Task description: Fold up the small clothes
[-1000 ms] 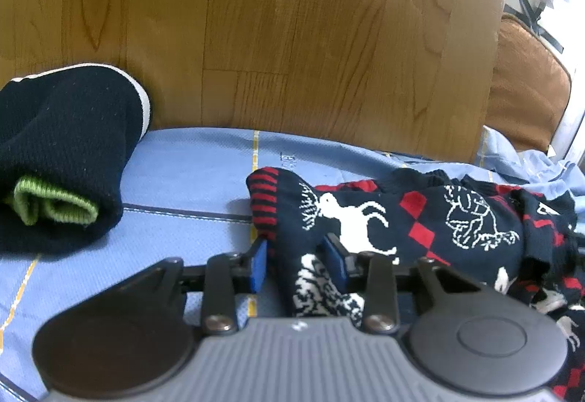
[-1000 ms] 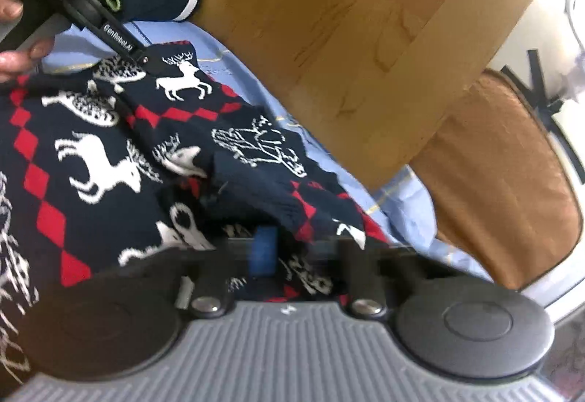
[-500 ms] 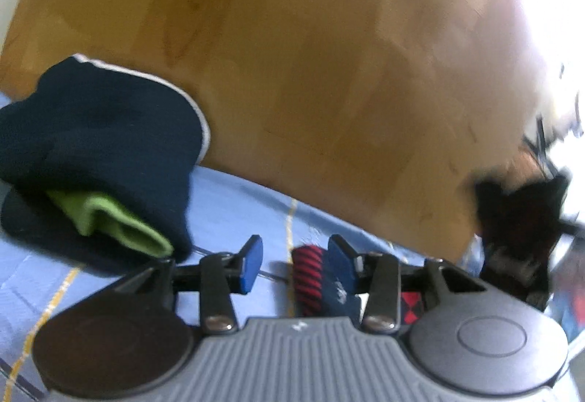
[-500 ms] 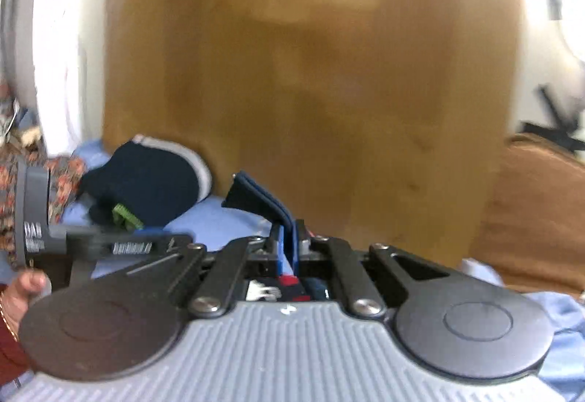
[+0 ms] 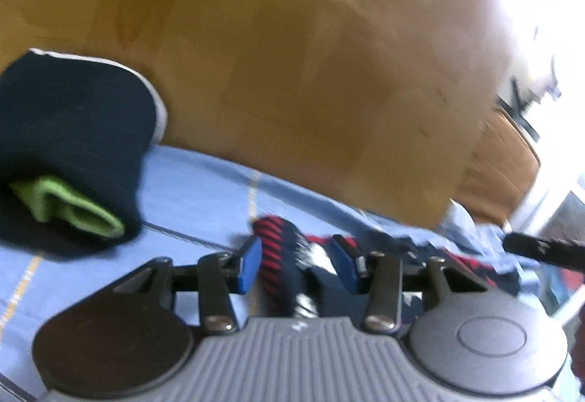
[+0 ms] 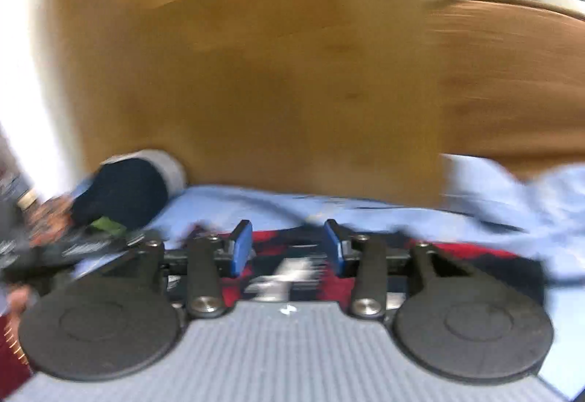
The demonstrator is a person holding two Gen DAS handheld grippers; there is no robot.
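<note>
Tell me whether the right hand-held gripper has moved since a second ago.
Yes. The right hand-held gripper has swung from tilted to level against the wooden headboard, and its jaws have just been opening over the reindeer sweater, gripping nothing.

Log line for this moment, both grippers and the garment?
left gripper: open, straddling navy-red reindeer-pattern knit garment | right gripper: jaws just opened, above garment | stage: released on blue sheet

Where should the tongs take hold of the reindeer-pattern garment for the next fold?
Probably at the red-striped cuff edge of the reindeer-pattern garment, coming from the near side: that edge sticks up between the open left tongs, and the rest lies crumpled.
</note>
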